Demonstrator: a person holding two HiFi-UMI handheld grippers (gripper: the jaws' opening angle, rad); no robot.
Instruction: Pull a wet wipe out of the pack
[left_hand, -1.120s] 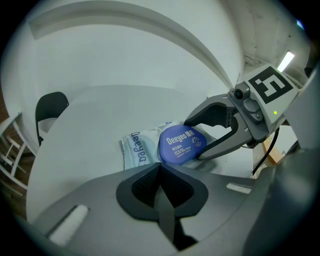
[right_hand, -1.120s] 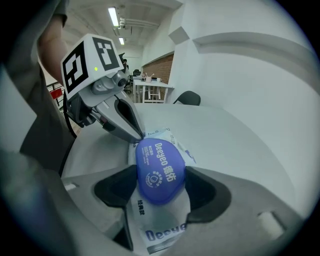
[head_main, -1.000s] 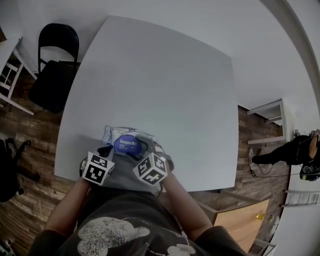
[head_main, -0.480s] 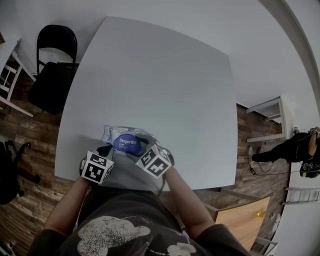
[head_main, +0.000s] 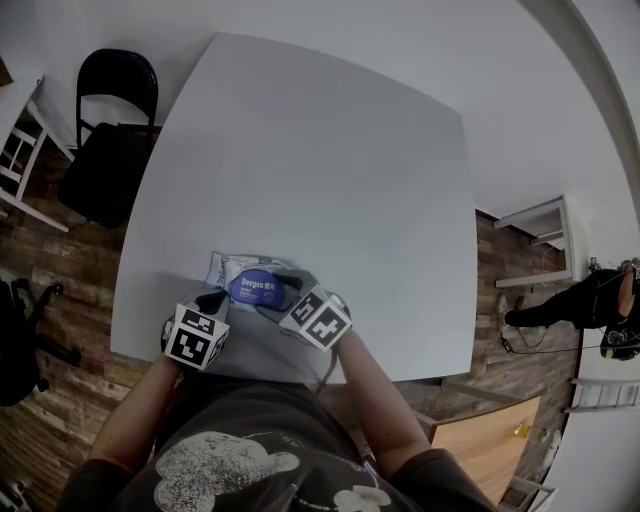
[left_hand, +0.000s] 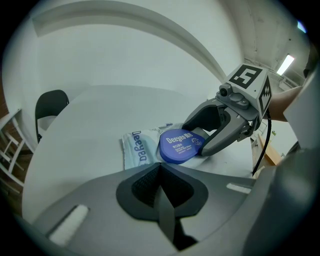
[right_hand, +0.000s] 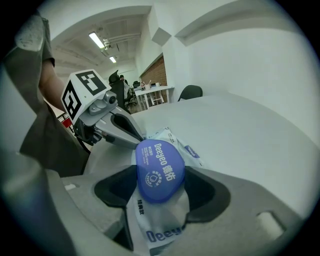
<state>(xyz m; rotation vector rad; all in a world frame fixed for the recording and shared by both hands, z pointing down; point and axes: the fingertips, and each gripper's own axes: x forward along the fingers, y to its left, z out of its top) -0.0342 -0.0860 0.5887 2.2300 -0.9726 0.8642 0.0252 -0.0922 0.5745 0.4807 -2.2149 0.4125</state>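
The wet wipe pack (head_main: 224, 269) is white with a round blue lid (head_main: 258, 288) and lies near the front edge of the white table (head_main: 320, 170). My right gripper (head_main: 278, 293) has its jaws on either side of the lid (right_hand: 159, 167) and grips it, with the pack (right_hand: 159, 227) running under them. The left gripper view shows the right gripper (left_hand: 194, 139) holding the lid (left_hand: 177, 146), which is slightly tilted. My left gripper (left_hand: 160, 167) is shut, its tips resting at the pack's (left_hand: 134, 150) near end. Whether it pinches the wrapper is hidden.
A black folding chair (head_main: 110, 140) stands past the table's left corner. A white shelf (head_main: 535, 245) and a wooden cabinet (head_main: 485, 440) are on the right, with a person (head_main: 585, 305) further off. The table edge runs just under both grippers.
The right gripper has rolled, its marker cube tilting and shifting slightly right, jaws staying at the blue lid. The left gripper and the pack have not moved.
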